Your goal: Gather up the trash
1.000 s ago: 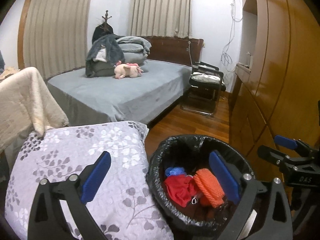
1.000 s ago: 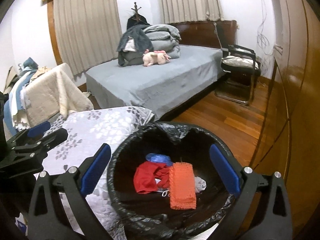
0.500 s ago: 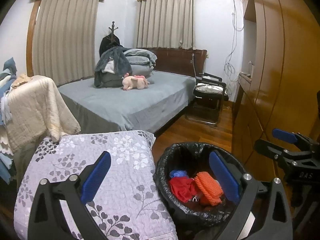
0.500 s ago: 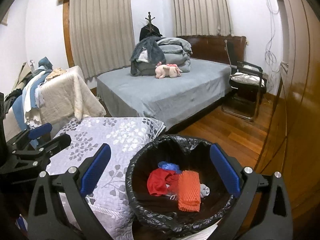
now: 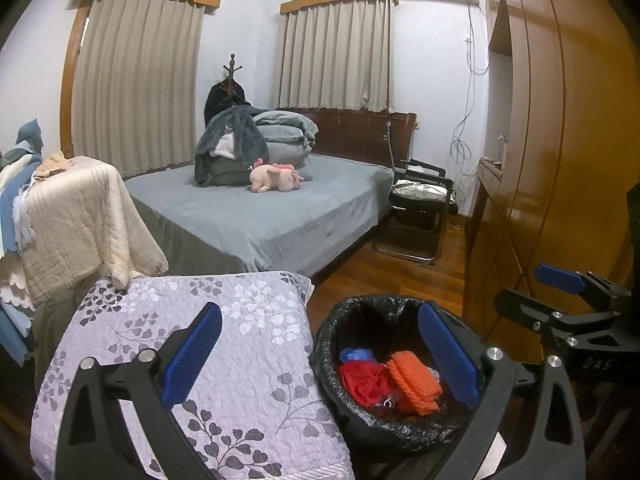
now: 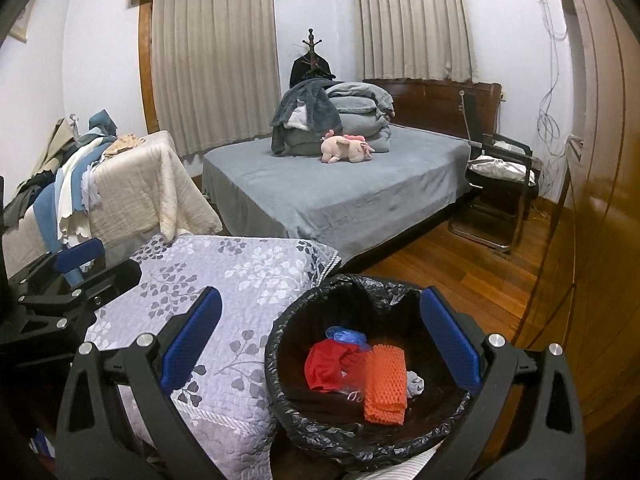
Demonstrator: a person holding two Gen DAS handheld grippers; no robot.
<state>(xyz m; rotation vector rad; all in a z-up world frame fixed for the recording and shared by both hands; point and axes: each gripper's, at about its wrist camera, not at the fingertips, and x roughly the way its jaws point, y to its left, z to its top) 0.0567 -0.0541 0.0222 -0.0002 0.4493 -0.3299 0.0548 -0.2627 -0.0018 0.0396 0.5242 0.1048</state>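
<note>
A: What fills the room, biggest things first?

B: The wooden wardrobe (image 5: 560, 128) runs down the right side, its far edge cut off by the lens rim. Then the bed (image 6: 340, 192) under a grey cover, with folded bedding (image 6: 352, 116) piled near the headboard and a pink plush toy (image 6: 347, 151) lying just beside that pile. Nearer is a floral quilt (image 5: 192, 344) draped over something I cannot make out, and a cream blanket (image 5: 80, 224) hangs over whatever stands to its left.

A: And the trash?

B: A bin lined with a black trash bag (image 6: 304, 428) stands on the wooden floor, touching the quilt's right edge. Inside lie a red crumpled piece (image 6: 324, 364), an orange mesh sleeve (image 6: 385, 384) partly over it, a blue plastic scrap (image 6: 346, 335) behind, and a small grey wad (image 6: 415, 383) at the right. What the red piece is made of is hard to tell. The bin's near rim is hidden behind the tool frames.

A: The tools?

B: The right tool (image 6: 320, 336) hangs above the bin with its blue pads (image 6: 450, 340) spread wide and nothing between them. The left tool (image 5: 320, 352) is spread the same way, empty, one pad over the quilt and the other over the bin's right side. Each tool shows in the other's view only in part, cut by the frame edge. The hands holding them are out of sight.

A: Anything else?

B: A black chair (image 5: 420, 208) with a pale cushion stands between bed and wardrobe.
</note>
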